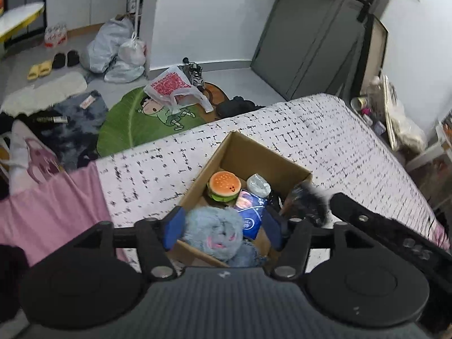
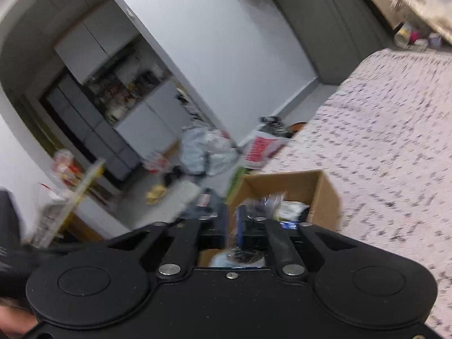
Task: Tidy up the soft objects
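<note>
Blue fluffy plush (image 1: 217,233) in the cardboard box (image 1: 268,158) on the bed, both grippers just above it.

Plush sits at the box's near end, bunched into a round lump, so no clear long axis or facing; pink bits show on top. Burger toy (image 1: 224,186) and a white wad (image 1: 258,185) lie behind it, a blue packet (image 1: 250,212) beside. Left gripper (image 1: 223,230) hangs over the plush, jaws parted wide, pads clear of the fur, nothing held. Right gripper (image 2: 240,226) is motion-blurred over the box; jaws only slightly apart, with something clear and crinkly at the tips, grip uncertain. Probably a release step: lift straight up without snagging the fur, keep the items below the rim. Patterned bedspread (image 1: 339,135) lies all round.
</note>
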`<state>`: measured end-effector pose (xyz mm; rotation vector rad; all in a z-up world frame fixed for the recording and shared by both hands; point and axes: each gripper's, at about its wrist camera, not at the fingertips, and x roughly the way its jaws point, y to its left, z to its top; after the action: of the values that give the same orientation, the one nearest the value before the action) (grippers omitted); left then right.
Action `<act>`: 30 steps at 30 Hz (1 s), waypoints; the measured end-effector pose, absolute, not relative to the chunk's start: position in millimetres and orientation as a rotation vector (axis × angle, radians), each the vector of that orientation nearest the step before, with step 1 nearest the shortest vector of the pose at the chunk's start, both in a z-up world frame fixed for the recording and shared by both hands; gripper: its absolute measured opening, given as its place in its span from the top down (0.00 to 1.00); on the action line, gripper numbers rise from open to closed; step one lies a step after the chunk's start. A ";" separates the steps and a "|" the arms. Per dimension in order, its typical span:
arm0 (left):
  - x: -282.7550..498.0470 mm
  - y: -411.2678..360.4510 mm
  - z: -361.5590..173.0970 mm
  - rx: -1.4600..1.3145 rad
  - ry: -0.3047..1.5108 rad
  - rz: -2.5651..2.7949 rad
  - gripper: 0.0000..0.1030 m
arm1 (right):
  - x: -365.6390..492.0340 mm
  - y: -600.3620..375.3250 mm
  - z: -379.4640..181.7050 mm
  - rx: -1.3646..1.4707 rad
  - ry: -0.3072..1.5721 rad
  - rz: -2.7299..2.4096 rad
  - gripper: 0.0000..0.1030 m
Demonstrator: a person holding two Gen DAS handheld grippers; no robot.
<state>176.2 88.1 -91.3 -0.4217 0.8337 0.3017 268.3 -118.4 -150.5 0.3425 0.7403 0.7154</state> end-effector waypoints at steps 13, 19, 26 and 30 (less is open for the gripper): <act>138.5 94.3 -30.4 -0.277 0.769 0.317 0.13 | 234.9 -139.3 -108.4 0.242 0.669 0.615 0.21; 120.4 99.4 -13.7 -0.275 0.744 0.291 0.12 | 224.9 -146.1 -98.6 0.239 0.691 0.534 0.13; 104.3 103.4 -7.8 -0.295 0.739 0.240 0.12 | 197.5 -157.5 -86.5 0.230 0.696 0.478 0.05; 99.8 99.4 -5.2 -0.303 0.748 0.218 0.12 | 179.3 -164.1 -73.9 0.210 0.678 0.451 0.00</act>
<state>99.8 99.4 -5.2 -0.3026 0.7481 0.2175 179.3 -164.1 -73.9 0.2102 0.6785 0.4505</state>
